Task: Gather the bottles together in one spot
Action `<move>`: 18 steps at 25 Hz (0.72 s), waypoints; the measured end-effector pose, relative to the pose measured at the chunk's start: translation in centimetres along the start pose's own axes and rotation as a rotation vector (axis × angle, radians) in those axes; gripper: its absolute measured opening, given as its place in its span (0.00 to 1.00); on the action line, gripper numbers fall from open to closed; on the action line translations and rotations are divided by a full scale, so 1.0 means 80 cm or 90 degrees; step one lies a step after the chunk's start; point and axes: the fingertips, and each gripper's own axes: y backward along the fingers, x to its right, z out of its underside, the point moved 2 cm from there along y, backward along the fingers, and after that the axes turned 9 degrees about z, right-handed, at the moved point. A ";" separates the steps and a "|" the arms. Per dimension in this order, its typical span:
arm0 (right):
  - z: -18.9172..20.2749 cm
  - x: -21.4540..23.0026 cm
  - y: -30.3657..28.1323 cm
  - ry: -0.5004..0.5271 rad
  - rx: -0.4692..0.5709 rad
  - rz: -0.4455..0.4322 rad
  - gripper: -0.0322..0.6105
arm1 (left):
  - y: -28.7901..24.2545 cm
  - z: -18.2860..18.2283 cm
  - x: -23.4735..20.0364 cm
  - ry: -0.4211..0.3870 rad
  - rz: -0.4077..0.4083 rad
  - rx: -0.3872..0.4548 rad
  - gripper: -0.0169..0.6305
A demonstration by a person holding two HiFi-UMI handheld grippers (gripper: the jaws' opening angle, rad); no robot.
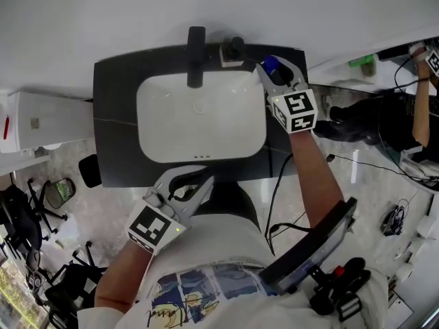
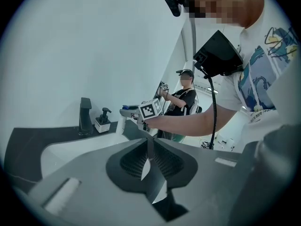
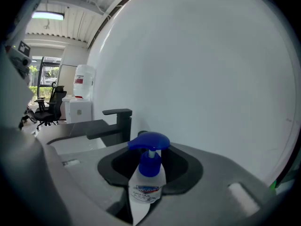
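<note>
Desk: Bottles on this vanity, left to right, how many?

Operator: Two, both at the right rear. Starting left, my left gripper (image 2: 149, 149) hangs over the near edge of the black counter (image 1: 113, 115), jaws pressed together on nothing. Then comes one white basin (image 1: 158, 115), with one black faucet (image 1: 196, 53) behind it. Just right of the faucet stands the first bottle, a black-pump dispenser (image 1: 233, 49), on the counter's back edge. Right of that again, my right gripper (image 1: 273, 74) is clamped on the second, a clear bottle with a blue pump (image 3: 149, 171), its pads on the body.

Desk: How does the carried one sit?

Operator: Upright between the jaws, long axis vertical, pump head on top. The dispenser lies just to its left in the head view, near but apart.

Desk: Which hand finishes it?

Operator: The right, I judge. It is beside the dispenser, while my left is across the basin, well apart from both bottles. Setting the blue-pump bottle down next to the dispenser would put the pair in one spot.
</note>
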 end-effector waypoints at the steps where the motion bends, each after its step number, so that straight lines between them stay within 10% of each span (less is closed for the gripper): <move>1: 0.001 0.006 -0.009 -0.004 0.003 -0.001 0.26 | -0.004 -0.001 -0.002 0.002 -0.004 -0.001 0.09; 18: 0.004 0.041 -0.077 0.009 0.083 -0.049 0.26 | -0.066 -0.025 -0.023 0.035 -0.065 -0.001 0.09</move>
